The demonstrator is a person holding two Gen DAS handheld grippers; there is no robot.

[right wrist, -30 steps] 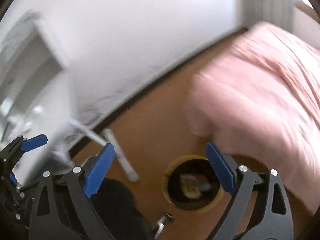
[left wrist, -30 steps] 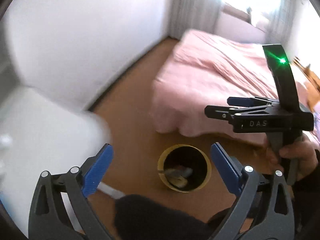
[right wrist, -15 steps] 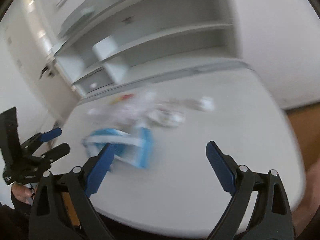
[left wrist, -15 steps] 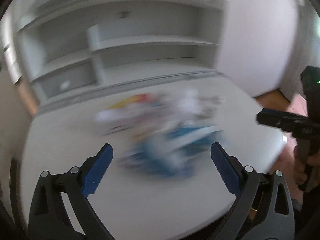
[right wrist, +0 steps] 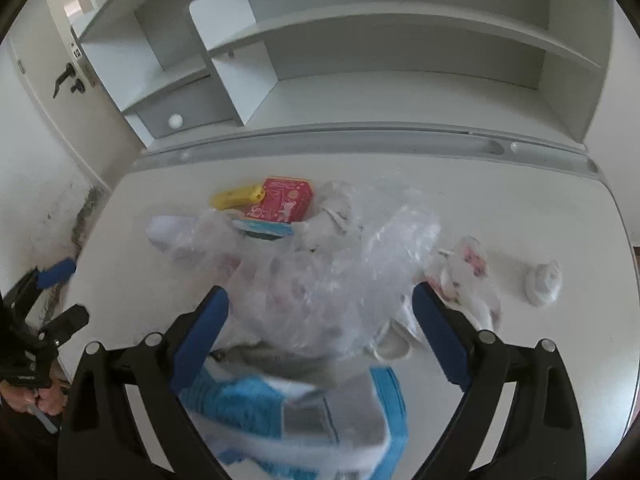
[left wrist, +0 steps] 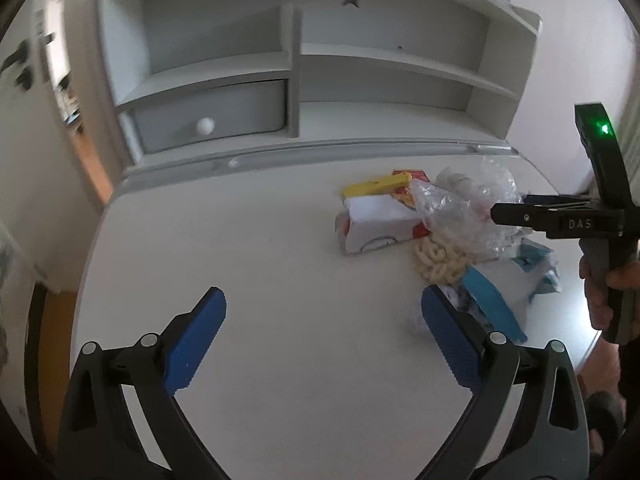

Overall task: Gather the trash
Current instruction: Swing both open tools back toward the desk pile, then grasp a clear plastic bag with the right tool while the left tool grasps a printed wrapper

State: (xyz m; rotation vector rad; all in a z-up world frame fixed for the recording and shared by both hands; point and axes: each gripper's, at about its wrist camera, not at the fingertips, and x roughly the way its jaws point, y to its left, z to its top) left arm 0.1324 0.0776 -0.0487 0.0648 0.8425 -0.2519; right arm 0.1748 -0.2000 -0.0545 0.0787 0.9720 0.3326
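Right wrist: both hand-held grippers agape, empty; clear plastic bag (right wrist: 332,276) covers blue-white packet (right wrist: 304,412).

The desk (left wrist: 280,248) is plain white, and the shelf unit (left wrist: 360,72) behind is pale grey w/ a dark star shape. The drawer (left wrist: 212,116) is grey w/ a white knob. The box (right wrist: 282,199) is red-pink w/ small printed figures; the wrapper (right wrist: 236,196) beside it is yellow. The plastic bag (right wrist: 332,276) is clear. The pack (right wrist: 304,412) is blue and white. The snack rings (left wrist: 436,260) are pale yellow. Both grippers, left (left wrist: 324,340) and right (right wrist: 320,336), are black w/ blue pads.
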